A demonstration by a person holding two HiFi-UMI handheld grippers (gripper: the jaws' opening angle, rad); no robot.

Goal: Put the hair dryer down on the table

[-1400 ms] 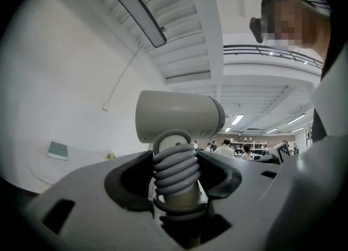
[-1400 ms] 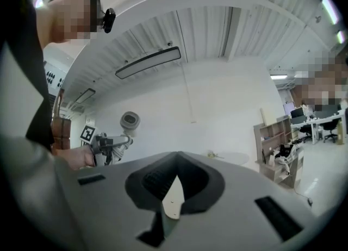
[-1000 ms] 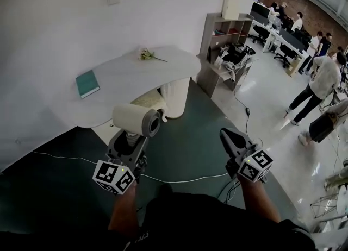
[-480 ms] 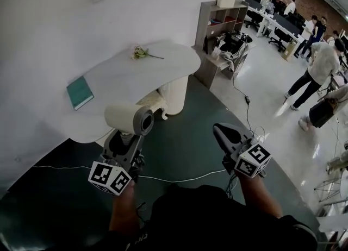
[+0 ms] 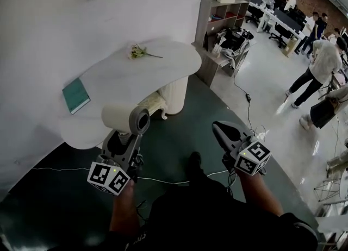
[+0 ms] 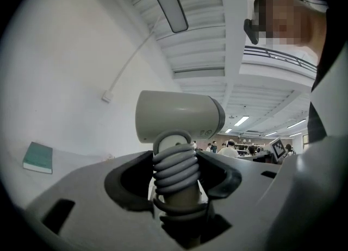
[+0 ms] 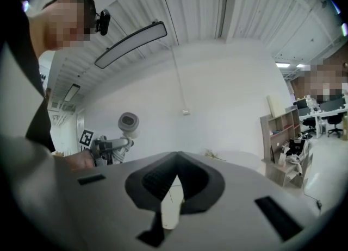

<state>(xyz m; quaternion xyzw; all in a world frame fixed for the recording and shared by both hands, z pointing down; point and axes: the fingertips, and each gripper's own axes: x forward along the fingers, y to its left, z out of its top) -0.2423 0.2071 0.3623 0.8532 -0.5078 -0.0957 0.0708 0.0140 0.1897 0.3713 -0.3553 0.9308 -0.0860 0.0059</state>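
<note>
A cream hair dryer point(image 5: 124, 119) with a grey cord wound round its handle point(image 6: 175, 171) stands upright in my left gripper point(image 5: 125, 140), which is shut on that handle. It hangs in the air at the near edge of the white curved table point(image 5: 136, 73). In the left gripper view the dryer's barrel point(image 6: 176, 117) points right above the jaws. My right gripper point(image 5: 222, 131) is shut and holds nothing, off to the right over the dark floor. From the right gripper view the hair dryer point(image 7: 128, 123) shows at the left.
On the table lie a teal book point(image 5: 75, 95) and a small sprig of flowers point(image 5: 138, 52). The table rests on a ribbed white pedestal point(image 5: 174, 95). A shelf unit point(image 5: 217, 19) stands to its right. A white cable point(image 5: 174, 180) crosses the floor. People stand at far right.
The left gripper with the hair dryer has drifted slightly left toward the table's edge. The right gripper has shifted a little left too. Both grips are unchanged.
</note>
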